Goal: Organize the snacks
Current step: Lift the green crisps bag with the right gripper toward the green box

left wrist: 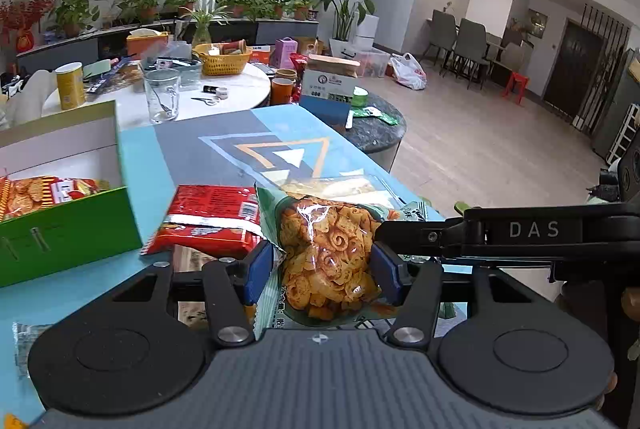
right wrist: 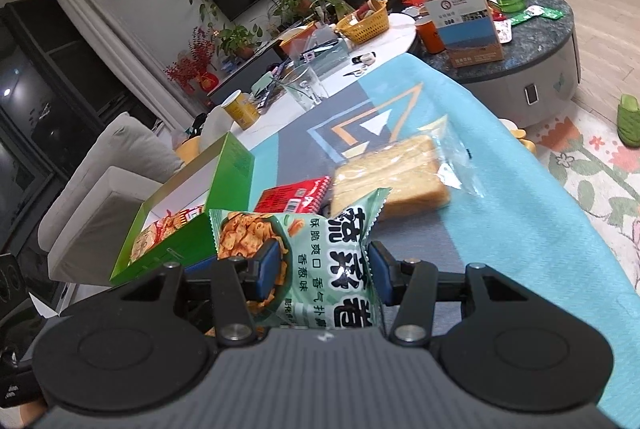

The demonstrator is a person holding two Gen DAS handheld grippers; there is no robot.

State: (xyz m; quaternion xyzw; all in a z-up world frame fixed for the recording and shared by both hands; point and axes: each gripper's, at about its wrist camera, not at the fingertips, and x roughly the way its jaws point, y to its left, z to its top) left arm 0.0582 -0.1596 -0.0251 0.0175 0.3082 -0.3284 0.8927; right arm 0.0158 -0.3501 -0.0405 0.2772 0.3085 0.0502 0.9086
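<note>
At nine o'clock the open green cardboard box (left wrist: 68, 229) holds one snack pack. At eleven o'clock lies a red foil packet (left wrist: 208, 217). The left gripper (left wrist: 322, 271) clamps a pale-green crinkly bag of orange chips (left wrist: 328, 261); the right gripper (right wrist: 322, 275) pinches the same bag (printed side toward it). At one o'clock rests a clear-wrapped bread slice (right wrist: 394, 175) on the blue patterned tablecloth (right wrist: 500, 189).
</note>
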